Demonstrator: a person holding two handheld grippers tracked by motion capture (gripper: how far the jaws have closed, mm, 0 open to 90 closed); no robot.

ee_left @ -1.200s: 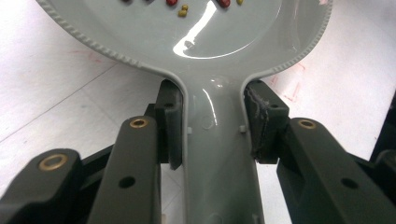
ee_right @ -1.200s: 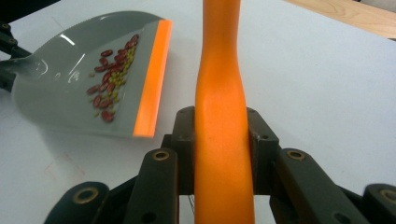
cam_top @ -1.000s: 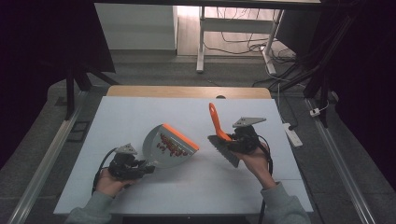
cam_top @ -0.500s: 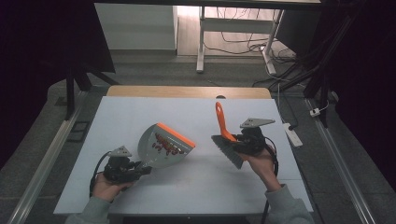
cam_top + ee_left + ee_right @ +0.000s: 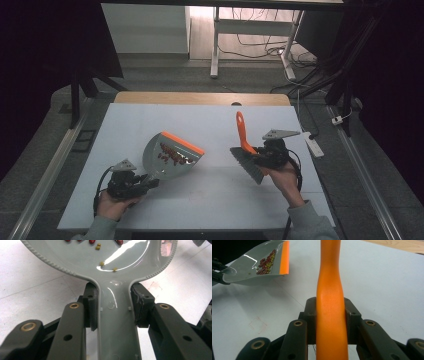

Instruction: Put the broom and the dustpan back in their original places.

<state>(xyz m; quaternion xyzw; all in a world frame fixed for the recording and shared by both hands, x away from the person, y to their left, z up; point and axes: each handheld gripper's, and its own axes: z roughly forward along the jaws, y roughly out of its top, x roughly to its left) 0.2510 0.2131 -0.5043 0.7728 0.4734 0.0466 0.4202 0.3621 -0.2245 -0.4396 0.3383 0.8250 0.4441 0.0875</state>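
A grey plastic dustpan with an orange front lip (image 5: pixel 172 154) sits left of centre on the white table (image 5: pixel 210 125), its handle running back toward seven o'clock and its lip facing about one o'clock, with small red and yellow beans (image 5: pixel 170 154) lying in its tray. The left gripper (image 5: pixel 131 184), held low in the person's left hand (image 5: pixel 112 205) at seven o'clock, has its jaws clamped on the handle. Right of centre, at about four o'clock, an orange-handled brush with grey bristles (image 5: pixel 245 145) points its handle toward twelve o'clock, bristles down toward the person. The right gripper (image 5: pixel 260 152), held in the right hand (image 5: pixel 282 177), is clamped on the brush handle, well apart from the dustpan.
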